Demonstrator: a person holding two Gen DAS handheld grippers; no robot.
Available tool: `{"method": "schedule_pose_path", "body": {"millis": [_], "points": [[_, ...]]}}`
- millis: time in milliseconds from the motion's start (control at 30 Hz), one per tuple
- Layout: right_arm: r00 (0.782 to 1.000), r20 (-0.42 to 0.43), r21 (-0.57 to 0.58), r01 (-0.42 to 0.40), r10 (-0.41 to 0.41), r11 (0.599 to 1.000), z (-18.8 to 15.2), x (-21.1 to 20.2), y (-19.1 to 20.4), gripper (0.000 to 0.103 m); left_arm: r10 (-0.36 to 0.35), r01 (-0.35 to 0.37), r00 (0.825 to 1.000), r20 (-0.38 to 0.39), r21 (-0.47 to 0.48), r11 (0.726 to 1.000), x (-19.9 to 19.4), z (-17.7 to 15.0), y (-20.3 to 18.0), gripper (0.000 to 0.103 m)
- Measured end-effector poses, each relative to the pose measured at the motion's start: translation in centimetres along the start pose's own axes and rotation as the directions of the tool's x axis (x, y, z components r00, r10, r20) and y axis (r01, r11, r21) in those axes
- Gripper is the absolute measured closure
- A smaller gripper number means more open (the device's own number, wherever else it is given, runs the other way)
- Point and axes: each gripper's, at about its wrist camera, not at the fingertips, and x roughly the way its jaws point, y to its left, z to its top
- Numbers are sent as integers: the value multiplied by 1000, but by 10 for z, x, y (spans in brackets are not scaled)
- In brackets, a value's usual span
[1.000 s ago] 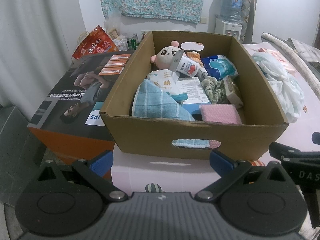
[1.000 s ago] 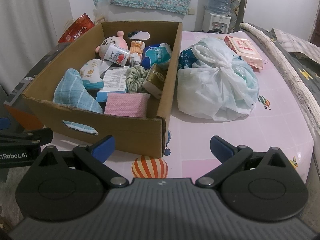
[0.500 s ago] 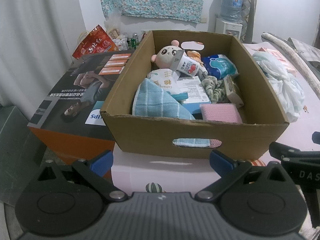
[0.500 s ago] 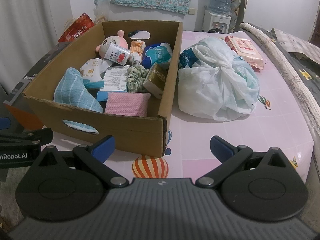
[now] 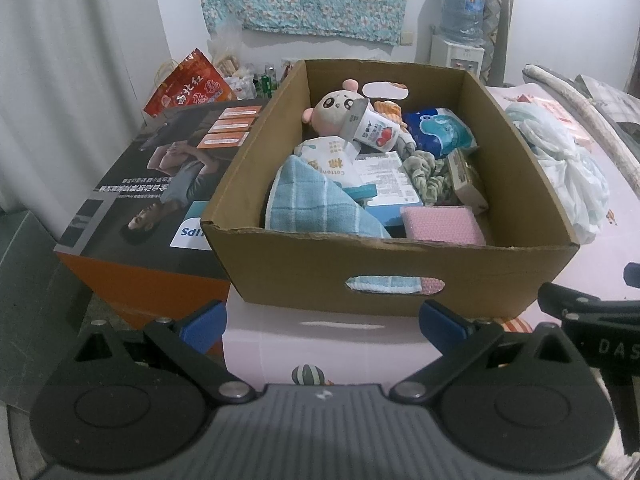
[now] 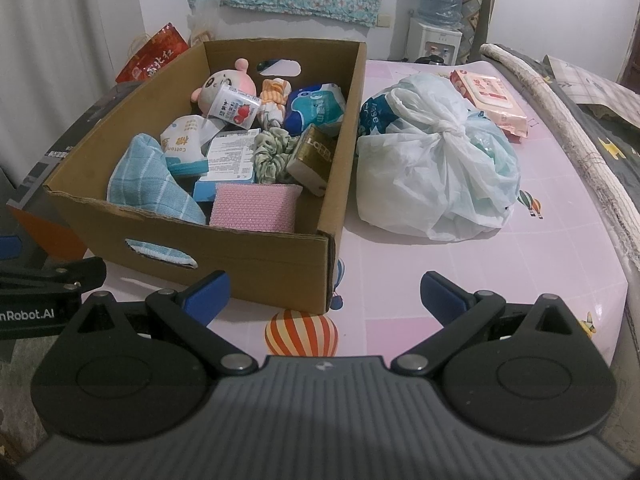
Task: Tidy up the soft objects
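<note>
A cardboard box (image 5: pixel 392 276) (image 6: pixel 256 264) stands on the pink table, filled with soft things. Inside lie a blue checked towel (image 5: pixel 316 204) (image 6: pixel 148 180), a pink sponge pad (image 5: pixel 440 224) (image 6: pixel 256 204), a green scrunchie (image 5: pixel 426 174) (image 6: pixel 272 152), a plush doll (image 5: pixel 336 108) (image 6: pixel 228 84) and several packets. My left gripper (image 5: pixel 322 322) is open and empty, just short of the box's near wall. My right gripper (image 6: pixel 324 294) is open and empty too, at the box's near right corner.
A knotted white plastic bag (image 6: pixel 436 172) (image 5: pixel 568 168) lies right of the box, with a pink wipes pack (image 6: pixel 490 96) behind it. A large printed carton (image 5: pixel 160 184) stands left of the box, with a red bag (image 5: pixel 188 84) behind it. The pink balloon-print table (image 6: pixel 520 280) ends at right.
</note>
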Motion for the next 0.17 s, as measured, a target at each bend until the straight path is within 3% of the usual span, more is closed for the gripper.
{"method": "schedule_pose_path", "body": {"millis": [167], "points": [[1000, 0, -3, -1, 1, 1000, 0, 0, 0, 1, 0, 0, 1000, -1, 0, 1000, 1, 0, 1, 0]]}}
